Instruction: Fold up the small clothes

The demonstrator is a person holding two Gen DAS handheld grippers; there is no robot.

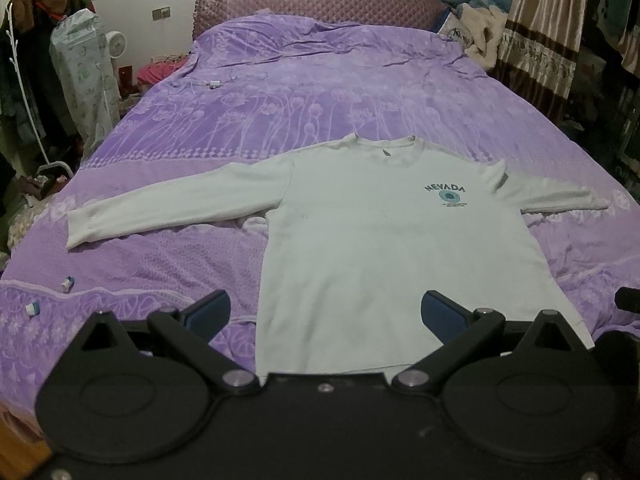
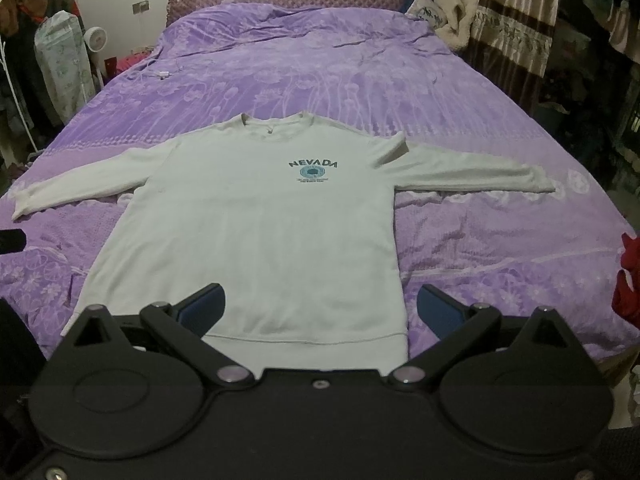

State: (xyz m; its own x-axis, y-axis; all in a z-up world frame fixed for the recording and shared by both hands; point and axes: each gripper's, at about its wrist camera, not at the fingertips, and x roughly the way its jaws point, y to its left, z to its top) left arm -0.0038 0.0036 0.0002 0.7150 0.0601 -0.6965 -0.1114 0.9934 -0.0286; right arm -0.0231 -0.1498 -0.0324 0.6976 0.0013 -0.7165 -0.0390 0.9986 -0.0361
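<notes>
Nothing folded yet, by the look of it. White long-sleeved sweatshirt (image 2: 256,232) spread flat and face up on the purple bedspread (image 2: 460,112), hem toward the foot edge of the bed, collar toward the headboard (image 1: 316,4). Both sleeves stretched out sideways, the left one (image 1: 176,204) reaching toward the left edge of the bed, the right one (image 2: 472,176) toward the right edge. "NEVADA" print (image 2: 313,170) showing on the chest, no crease or turned-over panel anywhere on the body. A small bunch of cloth visible under the left armpit; otherwise smooth enough to start. Left tongs (image 1: 324,314) wide open and empty, hanging above the hem near the sweatshirt's left bottom corner, one finger over the bedspread, the other over the white cloth. Right tongs (image 2: 320,308) likewise wide open and empty, straddling the right bottom corner of the hem. No contact with the fabric to be made out in either view. Judged from this: laying-out done, the whole of the folding left — sleeves in, sides over, then hem up toward the collar, or some such order. Two small white-and-blue bits (image 1: 67,283) lying on the bedspread near the left foot corner, clear of the sweatshirt. A white charger with its cable (image 1: 214,85) far up near the left edge, well apart.
</notes>
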